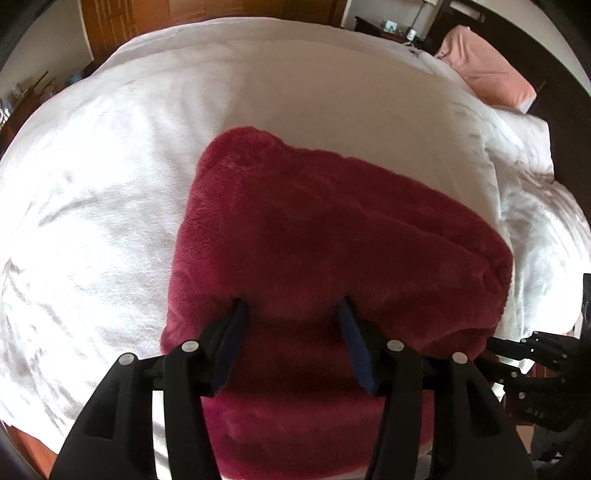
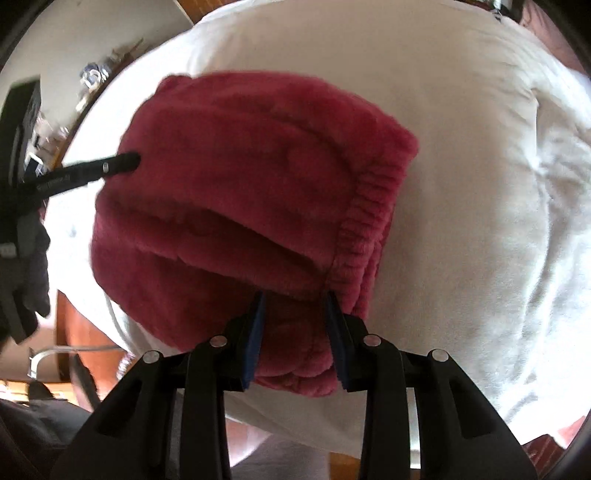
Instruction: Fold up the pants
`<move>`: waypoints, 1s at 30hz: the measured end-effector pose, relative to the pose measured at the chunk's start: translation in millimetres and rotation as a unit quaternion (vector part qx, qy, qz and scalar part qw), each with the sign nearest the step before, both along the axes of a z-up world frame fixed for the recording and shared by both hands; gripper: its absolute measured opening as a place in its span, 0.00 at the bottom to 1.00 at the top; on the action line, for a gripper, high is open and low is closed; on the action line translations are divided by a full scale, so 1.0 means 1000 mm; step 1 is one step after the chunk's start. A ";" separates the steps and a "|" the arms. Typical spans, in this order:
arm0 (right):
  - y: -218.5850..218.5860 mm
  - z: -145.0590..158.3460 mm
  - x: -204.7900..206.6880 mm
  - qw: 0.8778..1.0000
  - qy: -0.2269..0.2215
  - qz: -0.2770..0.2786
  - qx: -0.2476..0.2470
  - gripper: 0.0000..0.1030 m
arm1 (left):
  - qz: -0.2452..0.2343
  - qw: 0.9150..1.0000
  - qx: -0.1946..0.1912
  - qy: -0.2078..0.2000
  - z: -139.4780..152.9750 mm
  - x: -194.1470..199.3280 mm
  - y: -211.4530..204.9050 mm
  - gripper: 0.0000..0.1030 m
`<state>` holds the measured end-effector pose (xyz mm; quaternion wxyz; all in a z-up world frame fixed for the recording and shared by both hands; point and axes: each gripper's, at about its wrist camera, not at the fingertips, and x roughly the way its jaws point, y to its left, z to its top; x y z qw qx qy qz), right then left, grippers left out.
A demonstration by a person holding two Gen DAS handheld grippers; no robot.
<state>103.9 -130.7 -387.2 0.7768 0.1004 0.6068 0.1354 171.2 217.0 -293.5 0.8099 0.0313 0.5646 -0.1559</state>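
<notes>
Dark red fleece pants lie folded in a thick bundle on the white bed. My left gripper is open, its blue-padded jaws apart and pressed into the near edge of the bundle. My right gripper is also open, its jaws resting against the pants next to the ribbed waistband. The left gripper also shows in the right wrist view, its tip touching the bundle's left side. The right gripper also shows in the left wrist view, at the bundle's right edge.
A pink pillow and a white pillow lie at the head of the bed. A nightstand stands behind. A cluttered shelf runs along the left wall. The wooden bed edge is near me.
</notes>
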 end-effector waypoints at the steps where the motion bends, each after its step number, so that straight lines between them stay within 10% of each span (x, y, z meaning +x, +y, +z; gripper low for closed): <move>1: -0.007 0.004 0.002 1.000 -0.001 -0.011 0.017 0.32 | 0.006 1.000 -0.004 -0.002 0.003 -0.001 0.002 0.52; 7: -0.031 0.031 0.002 0.997 -0.033 -0.057 0.040 0.67 | 0.053 0.998 -0.033 -0.011 0.018 -0.002 0.023 0.77; 30: -0.078 -0.083 0.032 0.941 0.111 -0.209 0.243 0.81 | 0.073 0.986 -0.107 0.109 -0.051 0.039 0.070 0.95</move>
